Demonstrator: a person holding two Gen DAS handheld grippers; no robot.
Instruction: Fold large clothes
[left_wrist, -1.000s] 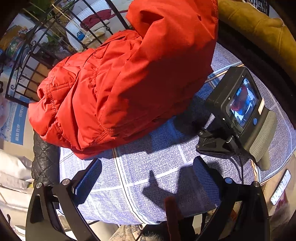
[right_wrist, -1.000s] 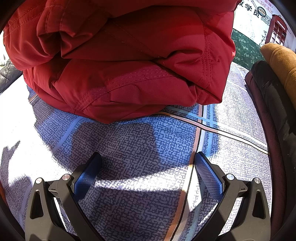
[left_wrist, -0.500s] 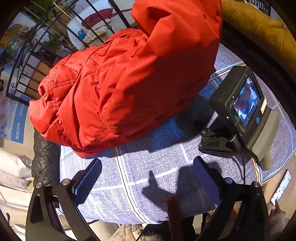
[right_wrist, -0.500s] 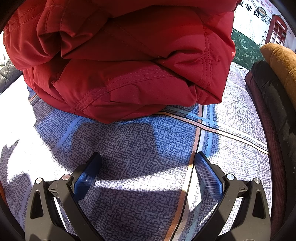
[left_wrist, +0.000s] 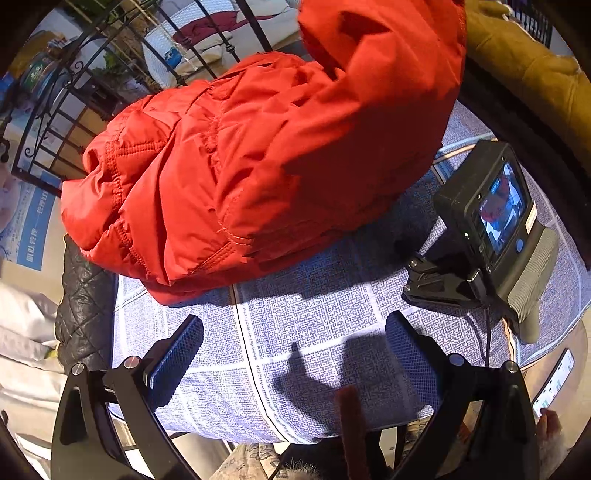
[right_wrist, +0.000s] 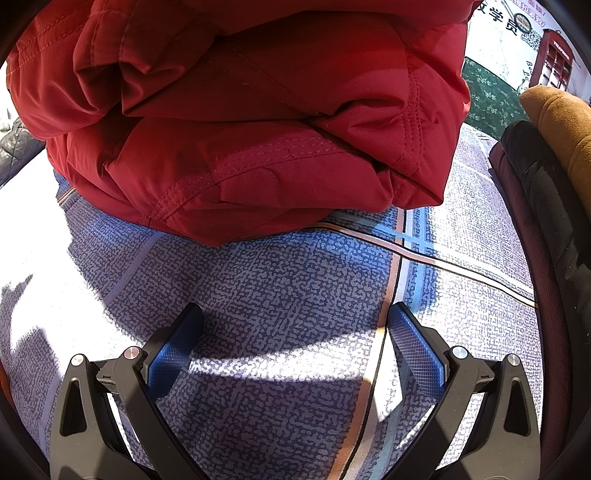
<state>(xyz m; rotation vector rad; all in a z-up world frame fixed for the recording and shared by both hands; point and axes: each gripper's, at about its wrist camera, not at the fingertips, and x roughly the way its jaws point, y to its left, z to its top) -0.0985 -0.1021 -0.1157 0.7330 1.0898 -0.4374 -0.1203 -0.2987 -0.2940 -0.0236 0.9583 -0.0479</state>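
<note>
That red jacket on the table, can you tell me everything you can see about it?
The red jacket is a puffy, quilted coat of smooth, slightly shiny fabric with stitched seams. It lies bundled in several thick folded layers, not spread flat, on the blue-patterned tablecloth. One end reaches the table edge near a black quilted cushion. Neither the left gripper nor the right gripper touches it; both are open, a little short of it. A black camera stands beside it.

Red quilted jacket (left_wrist: 258, 173), folded into a thick bundle

It lies bunched in stacked, puffy layers on the blue-and-white patterned cloth of the counter (right_wrist: 280, 295), stitched seams and hem edges showing along its near side, untouched and free of any grip.
</note>
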